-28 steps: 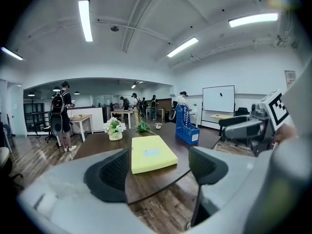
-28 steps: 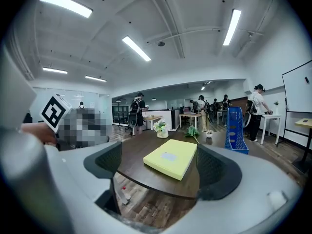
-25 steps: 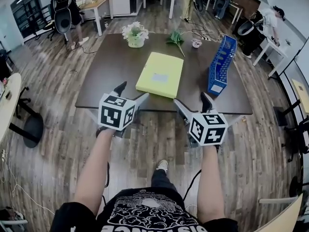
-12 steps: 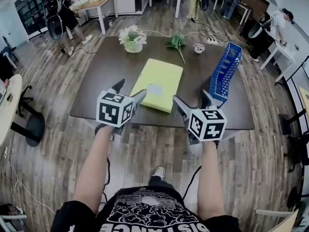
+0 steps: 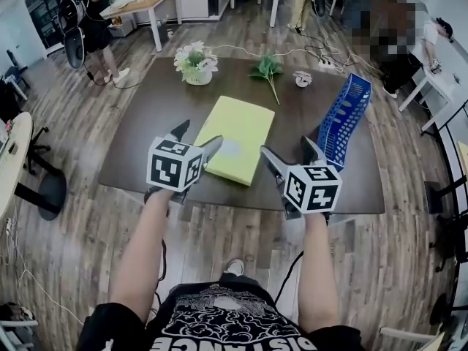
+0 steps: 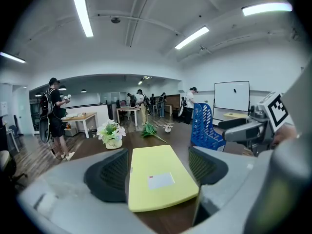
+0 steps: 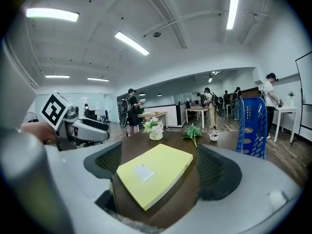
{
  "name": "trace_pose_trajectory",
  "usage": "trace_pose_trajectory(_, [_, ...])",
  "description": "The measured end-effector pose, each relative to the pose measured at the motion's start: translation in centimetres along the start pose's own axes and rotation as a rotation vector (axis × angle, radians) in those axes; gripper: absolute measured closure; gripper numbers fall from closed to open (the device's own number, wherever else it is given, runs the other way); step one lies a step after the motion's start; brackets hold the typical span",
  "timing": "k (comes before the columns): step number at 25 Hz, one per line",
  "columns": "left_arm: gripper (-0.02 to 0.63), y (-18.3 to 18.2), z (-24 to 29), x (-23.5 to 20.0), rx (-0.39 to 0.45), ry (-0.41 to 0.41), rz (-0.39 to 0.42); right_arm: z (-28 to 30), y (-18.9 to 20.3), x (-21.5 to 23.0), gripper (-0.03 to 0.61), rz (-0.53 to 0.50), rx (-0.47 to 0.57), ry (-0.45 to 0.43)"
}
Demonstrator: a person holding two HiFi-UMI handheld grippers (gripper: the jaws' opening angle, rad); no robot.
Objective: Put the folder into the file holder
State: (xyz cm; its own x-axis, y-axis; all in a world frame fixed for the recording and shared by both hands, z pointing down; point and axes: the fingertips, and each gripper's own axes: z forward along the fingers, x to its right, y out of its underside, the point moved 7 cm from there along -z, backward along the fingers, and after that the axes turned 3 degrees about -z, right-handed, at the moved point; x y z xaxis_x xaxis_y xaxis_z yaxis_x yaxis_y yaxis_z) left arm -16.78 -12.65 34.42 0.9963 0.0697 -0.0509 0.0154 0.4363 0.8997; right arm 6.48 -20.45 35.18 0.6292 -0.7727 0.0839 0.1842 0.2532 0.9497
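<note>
Folder lies flat on the table, label up, left of the file holder and apart from it; nothing touches it. Change over the last second: both grippers have come forward from short of the table's near edge. The left gripper now hangs at the Folder's near corner on the side away from the file holder. The right gripper sits between that corner and the file holder's near end. Each gripper's own view shows its jaws spread wide and empty, the yellow cover framed between them but further ahead. I judge the approach nearly done and the grasp not yet started, so the insertion is all still to do.
</note>
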Motion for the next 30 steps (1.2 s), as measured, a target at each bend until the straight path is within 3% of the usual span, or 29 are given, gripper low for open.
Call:
trace_pose_trajectory(17, [0.222,-0.3,3.3,-1.5,-0.045,-0.013,-0.001,3.5,0.8,2.2,0.112,0.039,-0.040,-0.039])
trace_pose_trajectory(30, [0.222,-0.6,8.7,-6.8,-0.073,0.053,-0.008,9.9,1.5,2.5,0.112,0.081,-0.093,-0.014])
